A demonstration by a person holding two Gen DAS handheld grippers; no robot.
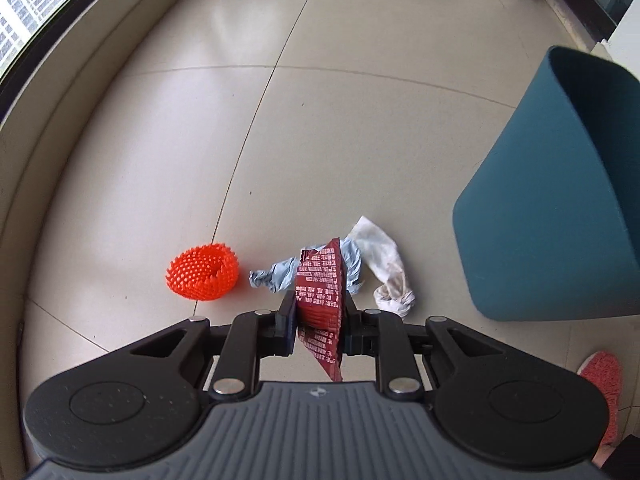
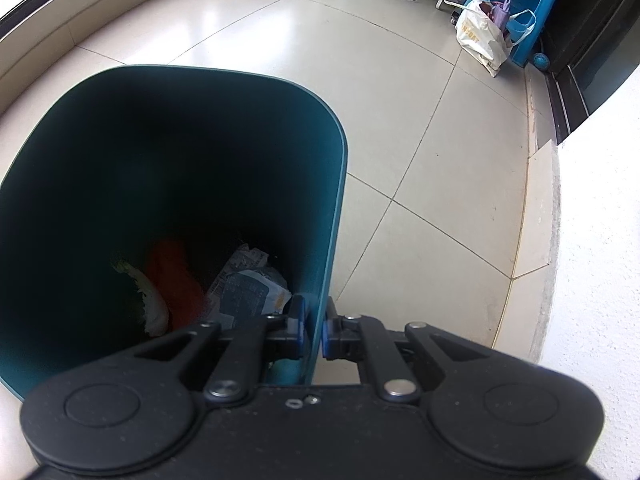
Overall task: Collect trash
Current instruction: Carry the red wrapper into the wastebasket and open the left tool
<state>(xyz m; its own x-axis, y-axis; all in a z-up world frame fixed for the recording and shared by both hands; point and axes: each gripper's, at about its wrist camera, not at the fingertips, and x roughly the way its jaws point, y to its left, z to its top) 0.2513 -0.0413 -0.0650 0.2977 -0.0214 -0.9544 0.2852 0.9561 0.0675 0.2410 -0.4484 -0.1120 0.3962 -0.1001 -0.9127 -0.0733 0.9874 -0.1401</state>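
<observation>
Carrying risk: left gripper point(image 1: 318, 312) jaws clamp only a red wrapper's point(image 1: 320, 292) edge, may slip; right gripper point(image 2: 315, 330) jaws pinch teal bin point(image 2: 336, 184) rim, may tip.

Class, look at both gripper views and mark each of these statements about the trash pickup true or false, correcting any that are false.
1. The left gripper is clamped on a red wrapper. True.
2. The orange spiky ball is inside the bin. False: it lies on the floor, left of the blue tissue.
3. The right gripper grips the wall of the teal bin. True.
4. The bin is empty. False: an orange item, a pale scrap and a printed packet lie inside.
5. The white crumpled cloth is held by a gripper. False: it lies on the floor.
</observation>
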